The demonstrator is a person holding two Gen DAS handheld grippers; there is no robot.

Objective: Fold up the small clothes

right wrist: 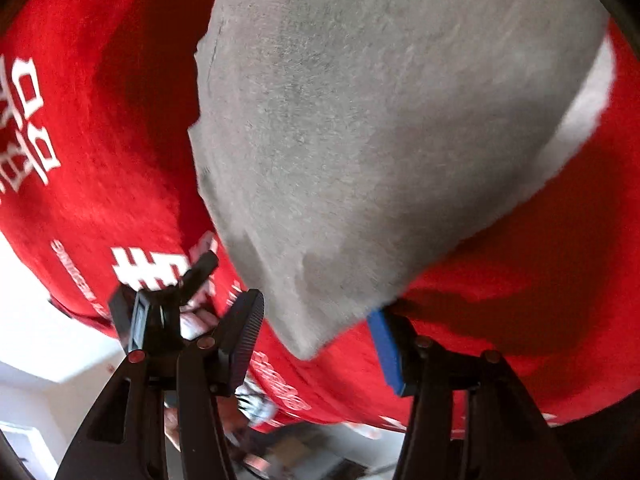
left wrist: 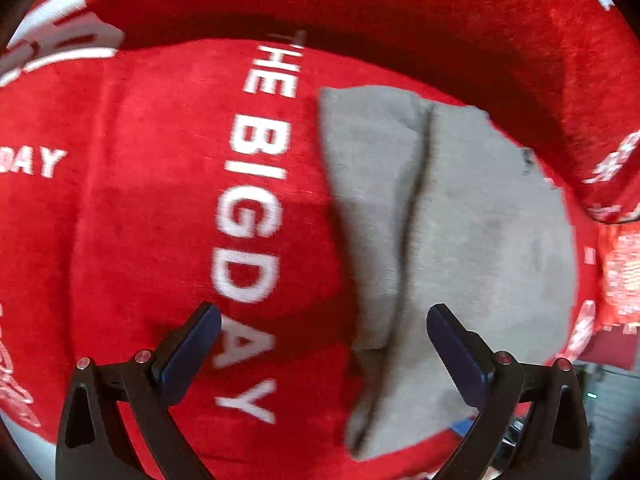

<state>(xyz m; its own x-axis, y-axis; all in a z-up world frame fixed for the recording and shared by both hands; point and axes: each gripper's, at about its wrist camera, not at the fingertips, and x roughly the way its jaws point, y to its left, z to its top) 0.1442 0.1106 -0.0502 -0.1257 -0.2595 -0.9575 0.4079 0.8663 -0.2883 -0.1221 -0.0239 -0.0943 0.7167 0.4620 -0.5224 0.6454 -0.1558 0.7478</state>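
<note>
Grey knit garment [left wrist: 460,216], small and soft, lies folded on a red plush cover printed with white lettering [left wrist: 160,184]; a dark crease line runs down it in the left wrist view, one layer lapped over the other. You should find it light and limp: no stiffness, so any lifted edge will likely sag and drag the layer below with it. The nap looks fuzzy, not slippery, and probably clings a little to the plush beneath. Nothing fragile about it.

Best hold, by my reading: a corner or a doubled edge, pinched through both layers so the fold stays together.

Left gripper [left wrist: 324,340] points steeply down at the cover, jaws wide, nothing between them; the garment's near edge sits just by its right finger. Right gripper [right wrist: 316,328] has its jaws partly apart, with the garment's lower corner hanging between them. The pads do not appear to press it, though blur makes that uncertain.

Surface under everything is the red cover, rumpled, rising in a ridge behind the garment. Past its edge, the right wrist view shows bright, blurred room clutter I cannot identify.
</note>
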